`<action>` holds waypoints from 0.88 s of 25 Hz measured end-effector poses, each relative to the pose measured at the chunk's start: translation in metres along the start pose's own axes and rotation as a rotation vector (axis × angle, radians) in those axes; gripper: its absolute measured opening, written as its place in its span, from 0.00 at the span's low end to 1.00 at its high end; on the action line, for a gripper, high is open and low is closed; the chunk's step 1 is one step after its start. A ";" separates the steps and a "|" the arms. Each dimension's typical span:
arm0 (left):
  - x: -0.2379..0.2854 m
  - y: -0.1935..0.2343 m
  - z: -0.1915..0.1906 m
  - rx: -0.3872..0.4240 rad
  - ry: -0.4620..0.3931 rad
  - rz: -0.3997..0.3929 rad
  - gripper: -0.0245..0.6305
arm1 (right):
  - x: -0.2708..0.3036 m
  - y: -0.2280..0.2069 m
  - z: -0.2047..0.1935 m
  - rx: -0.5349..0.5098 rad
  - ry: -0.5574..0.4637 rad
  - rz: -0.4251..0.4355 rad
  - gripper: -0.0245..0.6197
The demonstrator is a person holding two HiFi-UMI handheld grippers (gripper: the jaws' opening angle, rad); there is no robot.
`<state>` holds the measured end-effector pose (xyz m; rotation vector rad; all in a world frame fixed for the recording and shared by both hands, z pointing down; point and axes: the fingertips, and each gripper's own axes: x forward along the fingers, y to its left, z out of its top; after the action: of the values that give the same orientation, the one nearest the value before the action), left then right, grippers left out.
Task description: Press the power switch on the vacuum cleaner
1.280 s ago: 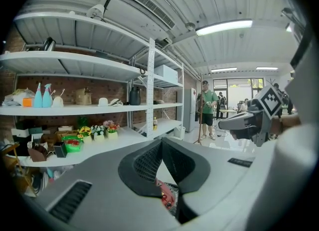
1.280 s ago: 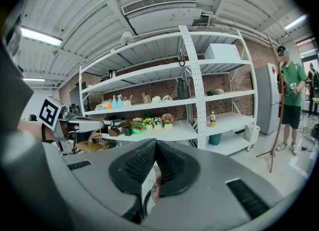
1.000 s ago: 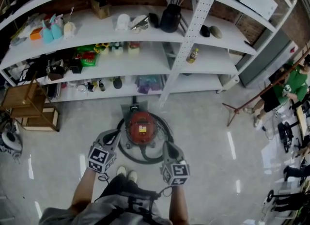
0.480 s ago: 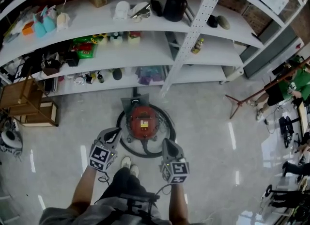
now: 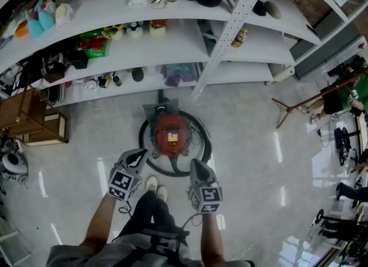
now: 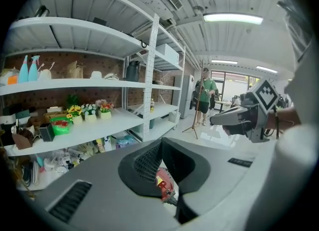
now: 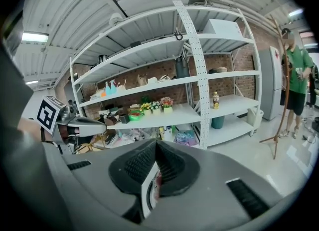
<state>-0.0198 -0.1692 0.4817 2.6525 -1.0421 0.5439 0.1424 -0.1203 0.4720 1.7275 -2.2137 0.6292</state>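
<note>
A round red vacuum cleaner (image 5: 170, 134) sits on the floor in front of the shelves, with a black hose (image 5: 198, 145) coiled around it. In the head view my left gripper (image 5: 137, 156) hovers at its near left and my right gripper (image 5: 194, 166) at its near right. Both are above the floor, clear of the vacuum, and their jaws meet at a point with nothing held. A red sliver of the vacuum (image 6: 163, 187) shows through the closed jaws in the left gripper view. No switch can be made out.
White shelving (image 5: 172, 73) full of small items stands just behind the vacuum, with its upright post (image 5: 221, 47) to the right. A wooden crate (image 5: 34, 123) is at left. A tripod stand (image 5: 299, 107) and a person in green (image 5: 339, 96) are at right. The person's shoes (image 5: 156, 187) are near the hose.
The head view has shifted, so the shelves sit higher in frame. Both grippers stay shut at the vacuum's near side and have drawn slightly closer together.
</note>
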 end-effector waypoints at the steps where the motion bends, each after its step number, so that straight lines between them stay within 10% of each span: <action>1: 0.003 0.000 -0.003 -0.003 0.004 -0.005 0.05 | 0.003 0.000 -0.004 -0.012 0.011 -0.005 0.06; 22: 0.052 0.020 -0.069 -0.052 0.083 -0.026 0.05 | 0.065 -0.024 -0.078 0.017 0.136 -0.009 0.06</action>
<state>-0.0162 -0.1908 0.5678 2.5718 -0.9829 0.6071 0.1441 -0.1423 0.5734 1.6501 -2.1134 0.7427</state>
